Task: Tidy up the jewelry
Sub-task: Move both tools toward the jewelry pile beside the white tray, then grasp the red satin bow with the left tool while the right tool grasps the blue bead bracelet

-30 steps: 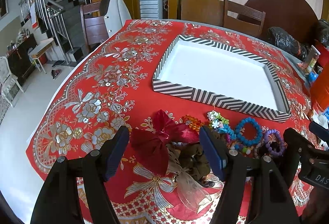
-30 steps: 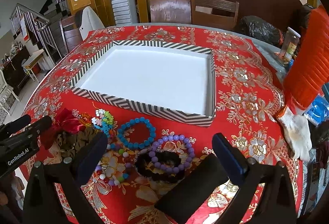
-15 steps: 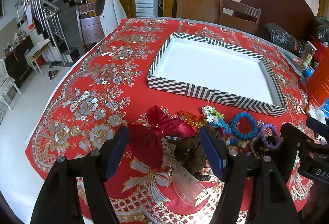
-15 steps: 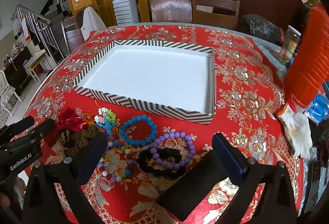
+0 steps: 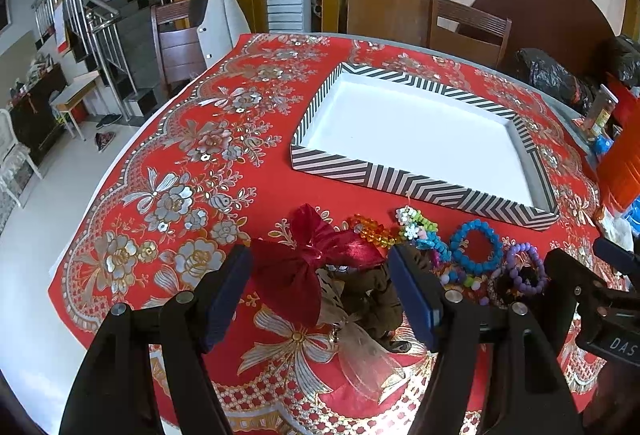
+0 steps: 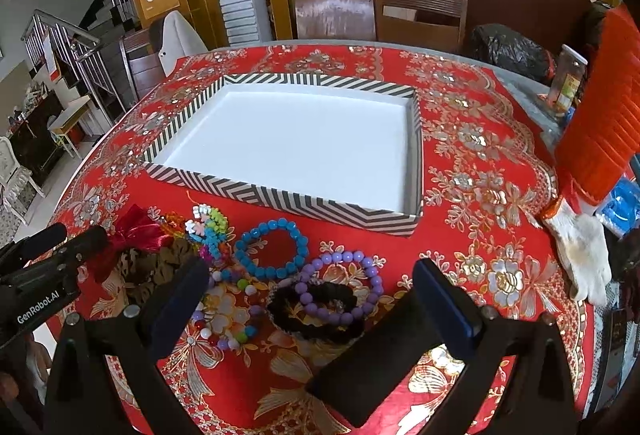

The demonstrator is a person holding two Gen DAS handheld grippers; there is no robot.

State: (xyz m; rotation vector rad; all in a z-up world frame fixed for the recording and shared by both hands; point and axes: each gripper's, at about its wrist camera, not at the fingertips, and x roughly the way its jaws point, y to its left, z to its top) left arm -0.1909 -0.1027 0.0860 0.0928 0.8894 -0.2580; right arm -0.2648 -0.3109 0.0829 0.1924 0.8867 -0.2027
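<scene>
Your left gripper (image 5: 320, 287) hangs low with its fingers wide apart, holding nothing. Between them lie the red bow (image 5: 308, 267) and a brown scrunchie (image 5: 376, 299). Your right gripper (image 6: 320, 299) is spread wide too, with the black scrunchie (image 6: 316, 311) and purple bracelet (image 6: 340, 287) between its fingers. Past both sets of fingertips sits the striped tray (image 6: 280, 195), white inside. Everything rests on a red flowery tablecloth (image 5: 180, 171). Wooden chairs (image 6: 420, 15) and stairs (image 5: 100, 23) stand behind.

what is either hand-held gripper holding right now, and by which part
Nothing. The left hand-held gripper and right hand-held gripper are both open above the jewelry.
</scene>
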